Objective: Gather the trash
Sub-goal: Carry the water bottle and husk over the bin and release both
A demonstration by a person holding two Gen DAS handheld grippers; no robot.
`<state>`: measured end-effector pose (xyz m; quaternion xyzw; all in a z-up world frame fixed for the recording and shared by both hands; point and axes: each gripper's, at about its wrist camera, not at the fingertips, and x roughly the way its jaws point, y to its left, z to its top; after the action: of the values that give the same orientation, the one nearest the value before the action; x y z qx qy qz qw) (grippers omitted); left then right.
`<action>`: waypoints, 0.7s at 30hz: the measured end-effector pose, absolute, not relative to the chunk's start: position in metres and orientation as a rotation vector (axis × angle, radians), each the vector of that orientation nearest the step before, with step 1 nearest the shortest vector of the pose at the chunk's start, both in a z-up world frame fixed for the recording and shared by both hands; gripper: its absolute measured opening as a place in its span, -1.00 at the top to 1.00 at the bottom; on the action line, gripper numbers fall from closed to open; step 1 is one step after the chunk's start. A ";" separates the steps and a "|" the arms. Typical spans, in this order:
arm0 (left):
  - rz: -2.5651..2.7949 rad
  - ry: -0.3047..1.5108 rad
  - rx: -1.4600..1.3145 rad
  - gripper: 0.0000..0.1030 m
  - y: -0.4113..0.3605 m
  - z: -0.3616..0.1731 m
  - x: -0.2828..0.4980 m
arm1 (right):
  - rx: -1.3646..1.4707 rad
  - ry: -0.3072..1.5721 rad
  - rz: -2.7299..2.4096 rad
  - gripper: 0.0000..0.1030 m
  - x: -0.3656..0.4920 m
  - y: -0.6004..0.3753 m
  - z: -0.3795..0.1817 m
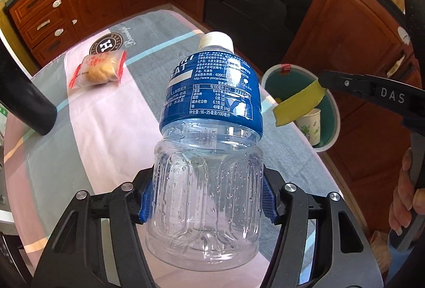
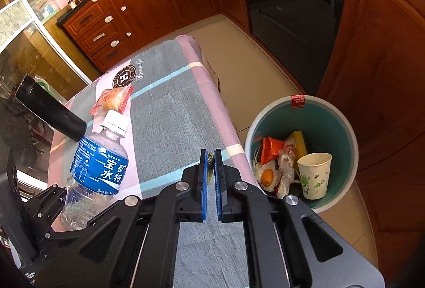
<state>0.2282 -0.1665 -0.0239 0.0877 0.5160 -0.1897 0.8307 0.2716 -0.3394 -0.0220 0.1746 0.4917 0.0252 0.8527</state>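
My left gripper (image 1: 208,199) is shut on an empty clear plastic bottle (image 1: 209,133) with a blue label and white cap, held above the table; it also shows in the right wrist view (image 2: 97,168). My right gripper (image 2: 210,168) is shut on a yellow peel strip (image 1: 298,104), seen edge-on between the blue pads (image 2: 210,165), near the table's right edge beside the bin. A wrapped pastry packet (image 1: 98,70) lies at the table's far end, also in the right wrist view (image 2: 114,99). The round bin (image 2: 350,133) stands on the floor right of the table.
The table carries a pink and grey cloth (image 2: 172,115). The bin holds a paper cup (image 2: 314,175), an orange wrapper (image 2: 271,149) and other scraps. A black tube (image 2: 50,109) reaches over the table's left side. Wooden cabinets and an oven (image 2: 287,11) stand behind.
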 end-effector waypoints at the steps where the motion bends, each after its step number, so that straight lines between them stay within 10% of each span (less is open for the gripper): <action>1: -0.409 1.097 0.193 -0.22 -0.173 -0.024 0.227 | 0.375 1.034 0.047 0.90 0.270 -0.345 -0.023; 21: -0.535 1.169 0.335 -0.22 -0.300 -0.050 0.227 | 0.535 1.031 -0.106 0.90 0.241 -0.472 -0.067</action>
<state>0.2274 -0.3004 -0.0501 0.1555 0.5423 -0.2483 0.7874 0.2412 -0.4721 -0.0674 0.2528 0.4868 -0.0502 0.8346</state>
